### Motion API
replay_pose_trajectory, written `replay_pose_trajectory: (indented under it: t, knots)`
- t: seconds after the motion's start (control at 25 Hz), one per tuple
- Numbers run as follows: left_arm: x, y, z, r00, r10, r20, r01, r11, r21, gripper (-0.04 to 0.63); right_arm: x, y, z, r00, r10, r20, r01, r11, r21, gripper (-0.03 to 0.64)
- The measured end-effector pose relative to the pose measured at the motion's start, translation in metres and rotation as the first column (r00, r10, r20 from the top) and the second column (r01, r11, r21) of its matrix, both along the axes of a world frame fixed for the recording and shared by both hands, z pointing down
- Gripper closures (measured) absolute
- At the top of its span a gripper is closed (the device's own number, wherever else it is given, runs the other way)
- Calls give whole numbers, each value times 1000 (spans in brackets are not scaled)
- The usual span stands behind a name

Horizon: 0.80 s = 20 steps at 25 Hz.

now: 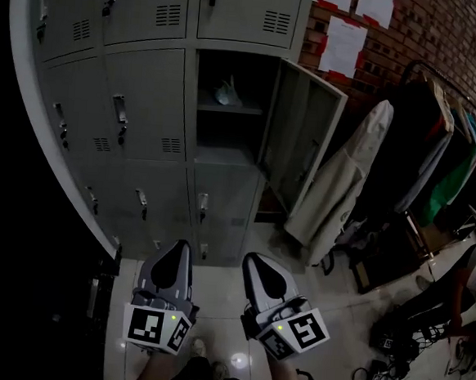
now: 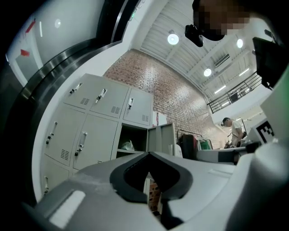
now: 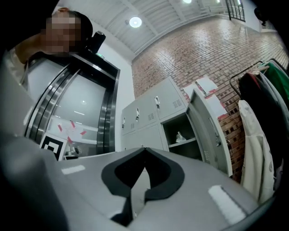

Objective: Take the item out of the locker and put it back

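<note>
Grey lockers (image 1: 147, 96), one door (image 1: 303, 141) open, pale item (image 1: 227, 94) on shelf, coats (image 1: 345, 181) beside, left tongs (image 1: 181, 244) and right tongs (image 1: 254, 260) closed, empty

Grey lockers (image 1: 147, 96), red brick wall (image 1: 446, 46), white coat (image 1: 337, 185) and green garment (image 1: 457, 174) at right, pale tiled floor (image 1: 335, 316).

item (image 1: 227, 92): pale lump, too small to identify
person (image 1: 470, 281): cut by right edge
wall papers (image 1: 344, 44): print unreadable
</note>
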<state>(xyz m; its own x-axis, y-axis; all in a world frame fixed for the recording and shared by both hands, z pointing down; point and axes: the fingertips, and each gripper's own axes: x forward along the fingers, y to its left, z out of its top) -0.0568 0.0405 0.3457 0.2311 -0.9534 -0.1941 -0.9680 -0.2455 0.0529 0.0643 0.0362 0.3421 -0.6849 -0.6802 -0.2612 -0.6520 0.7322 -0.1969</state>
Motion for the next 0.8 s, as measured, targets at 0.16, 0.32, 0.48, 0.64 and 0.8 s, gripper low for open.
replay_pose_trajectory:
  t: [0.16, 0.32, 0.48, 0.64, 0.8]
  knots:
    - [2, 30, -13, 1000, -18, 16, 17, 1000, 14, 591, -1, 27, -17, 1000, 2, 20, -2, 1000, 19, 614]
    - [3, 50, -9, 999, -28, 17, 28, 1000, 8, 591, -3, 43, -6, 1000, 5, 5, -5, 1000, -8, 614]
    - [3, 62, -6, 1000, -19, 17, 19, 1000, 5, 591, -4, 54, 0, 999, 4, 41, -2, 999, -49, 614]
    - [-1, 65, -6, 1000, -13, 4, 13, 1000, 7, 591, -4, 60, 0, 999, 13, 31, -12, 999, -47, 614]
    - [4, 61, -12, 1000, 8, 3, -8, 1000, 24, 591, 1, 56, -7, 999, 32, 37, -31, 999, -32, 614]
